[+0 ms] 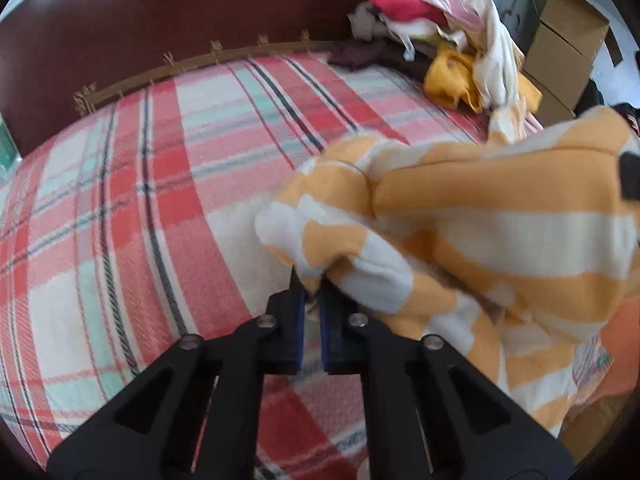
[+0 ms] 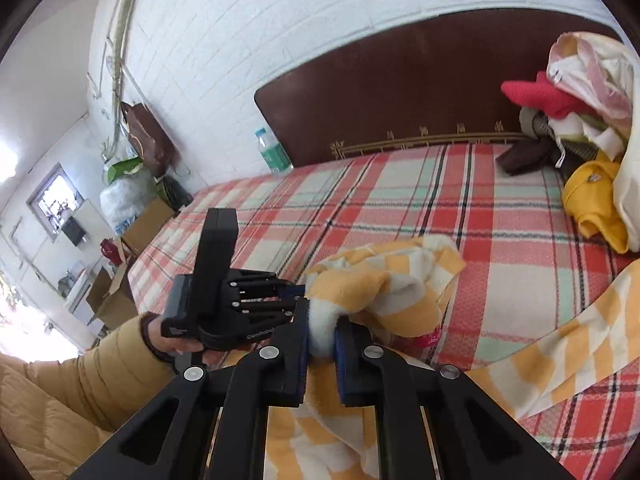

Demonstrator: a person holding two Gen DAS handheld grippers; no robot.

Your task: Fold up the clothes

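A yellow-and-white striped garment (image 1: 480, 216) lies bunched over the right part of the plaid bed. My left gripper (image 1: 313, 284) is shut on a fold of it, held above the blanket. My right gripper (image 2: 322, 328) is shut on another bunched part of the same garment (image 2: 384, 280), close to the left gripper (image 2: 298, 294), which shows in the right wrist view with the person's hand on it. The rest of the garment trails toward the bed's front and right edge.
The bed has a red, white and mint plaid blanket (image 1: 140, 220) and a dark brown headboard (image 1: 160, 20). A pile of unfolded clothes (image 1: 440, 40) sits at the head on the right. Cardboard boxes (image 1: 560, 48) stand beyond it. A bottle (image 2: 272, 152) stands left of the headboard.
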